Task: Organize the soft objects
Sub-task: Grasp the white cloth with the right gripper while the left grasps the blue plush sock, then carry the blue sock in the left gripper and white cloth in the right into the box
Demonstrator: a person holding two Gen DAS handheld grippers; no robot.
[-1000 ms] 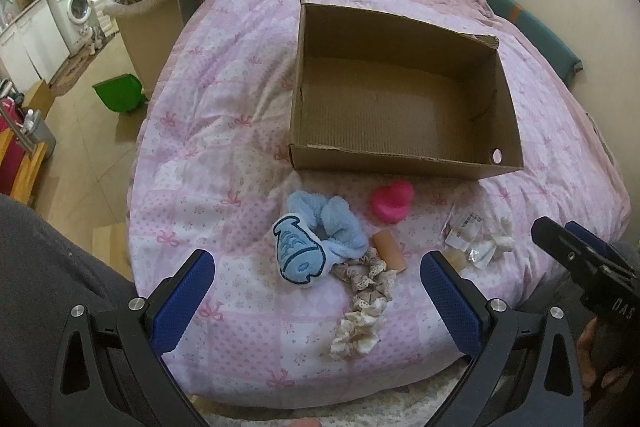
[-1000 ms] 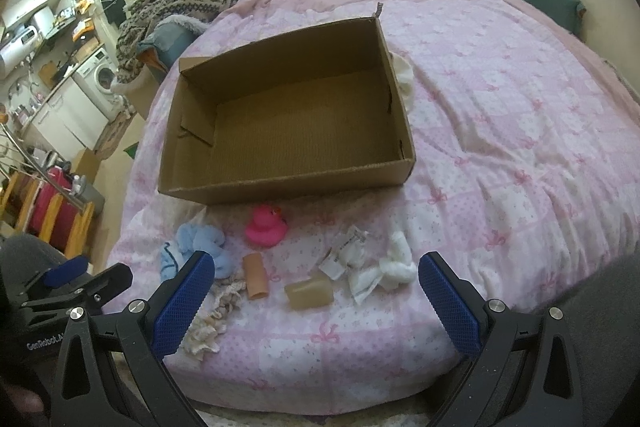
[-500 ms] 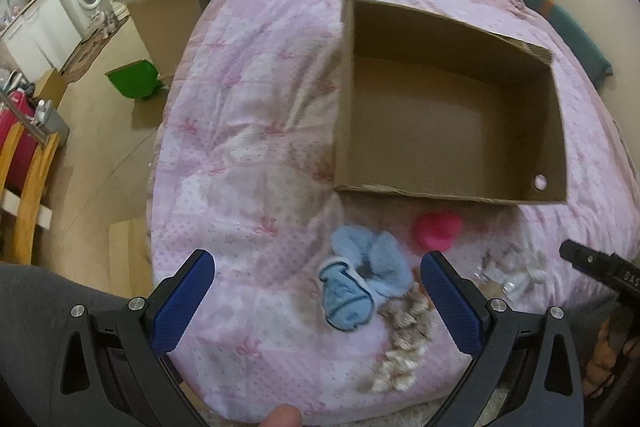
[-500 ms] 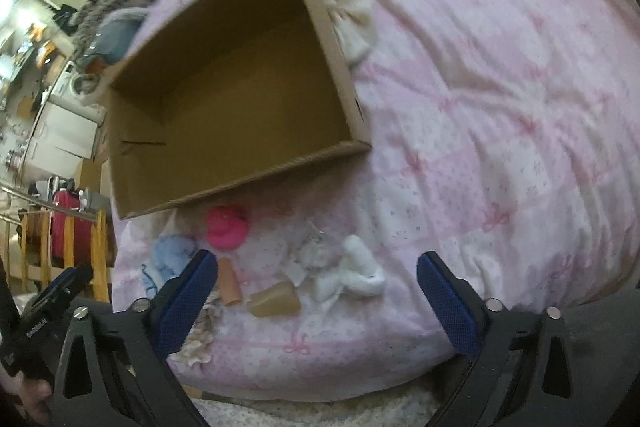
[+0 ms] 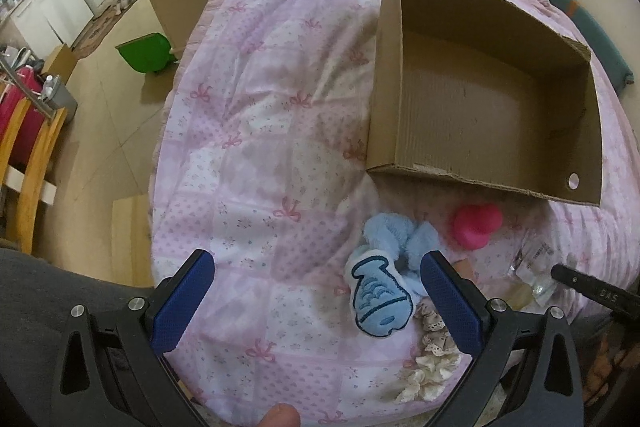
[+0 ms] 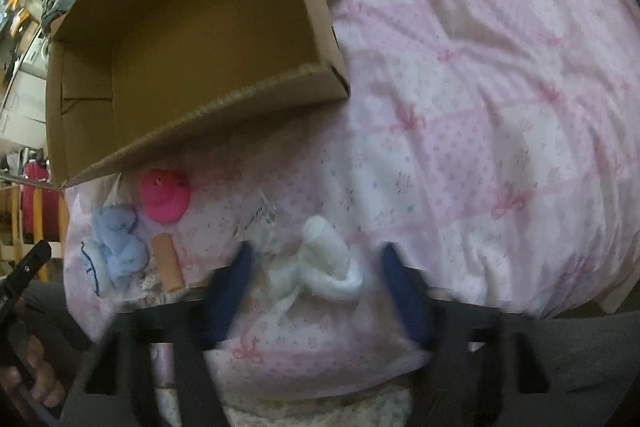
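Cardboard box [image 5: 484, 99] sits open and bare inside at upper right. Below it, the blue fish-patch plush [image 5: 380, 293] lies long axis upright beside the left gripper [image 5: 316, 291], spread wide. Right gripper [image 6: 316, 271] straddles the white sock [image 6: 328, 263], fingers apart.

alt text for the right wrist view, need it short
The open right hand-held gripper, motion-blurred, straddles a white cloth bundle on a pink quilt. Behind it an empty cardboard box sits on the quilt; in front of the box lie a pink duck, a blue plush and a tan cylinder.
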